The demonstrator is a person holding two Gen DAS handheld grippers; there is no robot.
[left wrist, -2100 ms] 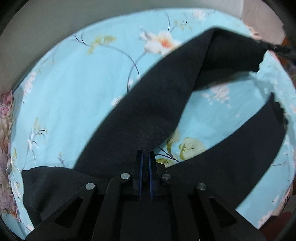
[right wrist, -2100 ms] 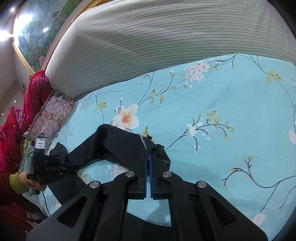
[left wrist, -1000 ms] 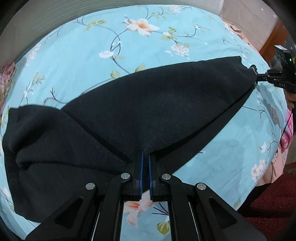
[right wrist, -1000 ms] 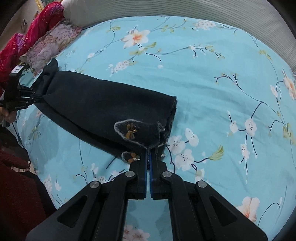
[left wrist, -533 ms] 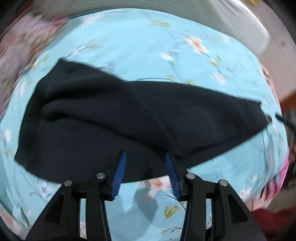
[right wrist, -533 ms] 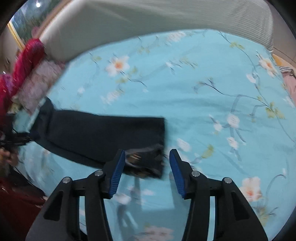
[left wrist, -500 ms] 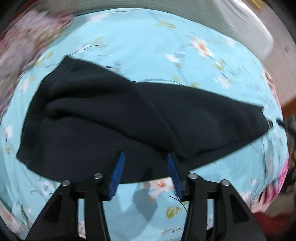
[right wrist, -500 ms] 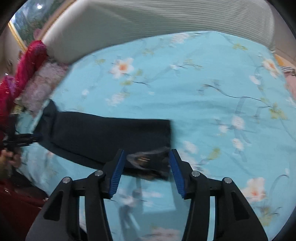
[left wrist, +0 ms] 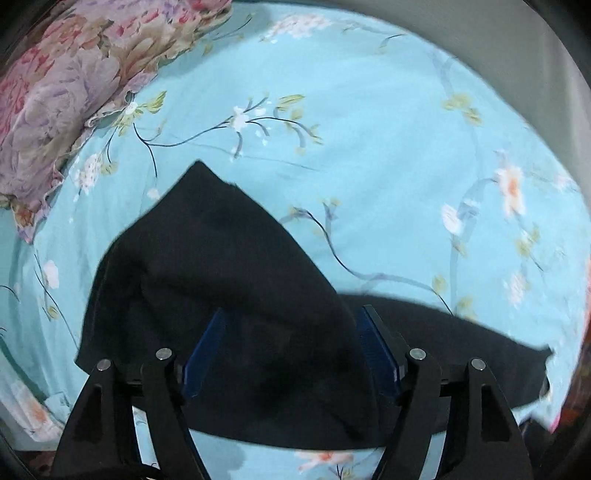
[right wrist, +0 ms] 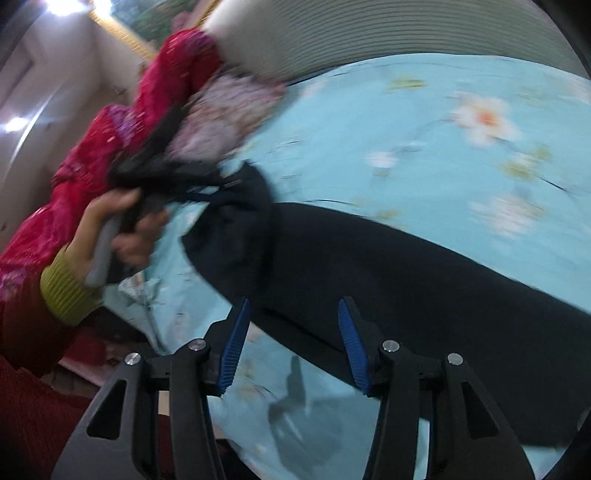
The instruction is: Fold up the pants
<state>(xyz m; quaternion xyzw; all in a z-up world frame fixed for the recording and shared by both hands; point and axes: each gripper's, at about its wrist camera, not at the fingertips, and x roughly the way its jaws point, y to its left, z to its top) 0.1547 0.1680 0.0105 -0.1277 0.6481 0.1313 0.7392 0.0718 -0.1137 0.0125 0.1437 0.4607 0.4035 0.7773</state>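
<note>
Now spread wide and gripping nothing: left gripper point(left wrist: 290, 350) over the wide end of the dark, soft fabric pants point(left wrist: 229, 280), right gripper point(right wrist: 293, 341) just short of the leg, likely since both lie doubled lengthwise on the turquoise floral bedsheet point(left wrist: 369, 129).

Bedroom in a home: bed w/ light-blue floral sheet point(left wrist: 369, 122), pink-purple flowered pillow point(left wrist: 55, 92) at the edge, grey striped bedding point(right wrist: 369, 37) behind it, gilt-framed picture point(right wrist: 122, 33) on the wall, blurry.
</note>
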